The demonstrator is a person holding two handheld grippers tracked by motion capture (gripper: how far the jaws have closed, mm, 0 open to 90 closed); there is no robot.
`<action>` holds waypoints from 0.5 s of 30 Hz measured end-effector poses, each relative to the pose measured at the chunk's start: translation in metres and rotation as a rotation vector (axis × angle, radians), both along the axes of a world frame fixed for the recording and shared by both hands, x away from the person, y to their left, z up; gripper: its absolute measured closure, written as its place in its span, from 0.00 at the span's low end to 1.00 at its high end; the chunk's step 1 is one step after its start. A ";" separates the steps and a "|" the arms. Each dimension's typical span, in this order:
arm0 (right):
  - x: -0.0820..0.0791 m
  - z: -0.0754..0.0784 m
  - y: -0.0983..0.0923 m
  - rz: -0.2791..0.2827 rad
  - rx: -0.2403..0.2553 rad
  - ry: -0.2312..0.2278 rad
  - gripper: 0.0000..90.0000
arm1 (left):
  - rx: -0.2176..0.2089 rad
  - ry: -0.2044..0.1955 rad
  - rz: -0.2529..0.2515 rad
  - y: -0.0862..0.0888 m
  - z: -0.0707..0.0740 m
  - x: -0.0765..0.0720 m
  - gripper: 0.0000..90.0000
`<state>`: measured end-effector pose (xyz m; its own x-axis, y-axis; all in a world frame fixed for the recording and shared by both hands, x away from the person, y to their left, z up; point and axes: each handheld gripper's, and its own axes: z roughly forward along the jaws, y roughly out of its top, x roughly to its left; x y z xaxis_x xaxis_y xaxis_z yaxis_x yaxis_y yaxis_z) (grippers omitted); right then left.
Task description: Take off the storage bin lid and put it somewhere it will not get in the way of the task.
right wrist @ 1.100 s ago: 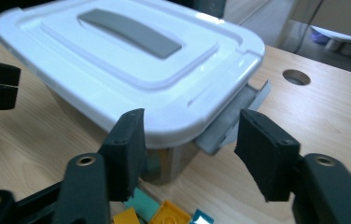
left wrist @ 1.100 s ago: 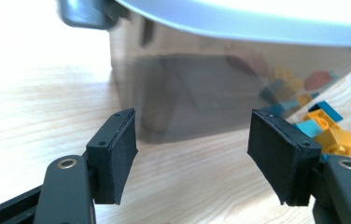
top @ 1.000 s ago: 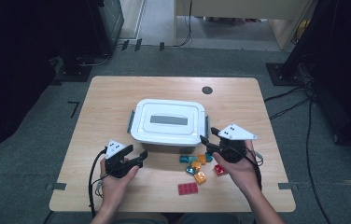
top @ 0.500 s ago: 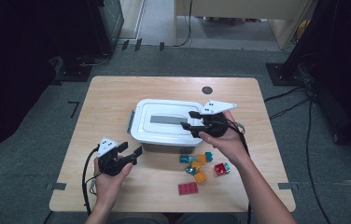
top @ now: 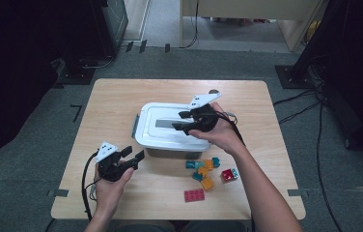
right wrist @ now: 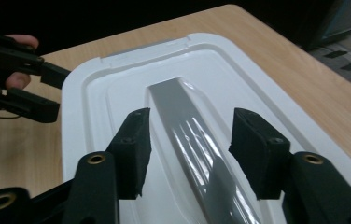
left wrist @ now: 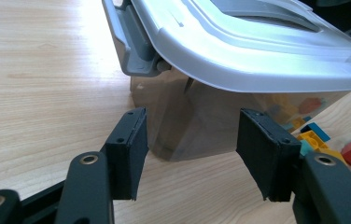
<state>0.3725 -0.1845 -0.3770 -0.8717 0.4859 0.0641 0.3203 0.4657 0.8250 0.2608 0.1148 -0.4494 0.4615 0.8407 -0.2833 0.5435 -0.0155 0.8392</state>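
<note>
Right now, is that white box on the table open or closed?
Closed. The white lid lies flat over the box, and the grey side latch is folded down against it.

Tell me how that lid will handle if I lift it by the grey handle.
The lid looks like stiff moulded plastic, probably light. Its glossy handle may slip between the pads. The side latch seems closed, so the bin might lift too.
</note>
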 end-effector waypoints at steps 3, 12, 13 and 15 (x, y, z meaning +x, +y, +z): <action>0.005 -0.003 0.004 0.032 -0.003 0.017 0.62 | -0.008 -0.003 -0.003 0.000 0.001 0.000 0.50; 0.023 -0.014 0.009 0.109 -0.060 0.016 0.72 | -0.020 -0.006 -0.010 0.001 0.003 0.002 0.51; 0.024 -0.015 0.009 0.117 -0.066 0.021 0.71 | -0.023 -0.005 -0.012 0.001 0.003 0.002 0.51; 0.025 -0.017 0.008 0.140 -0.067 0.002 0.70 | -0.031 -0.009 -0.015 0.000 0.004 0.002 0.51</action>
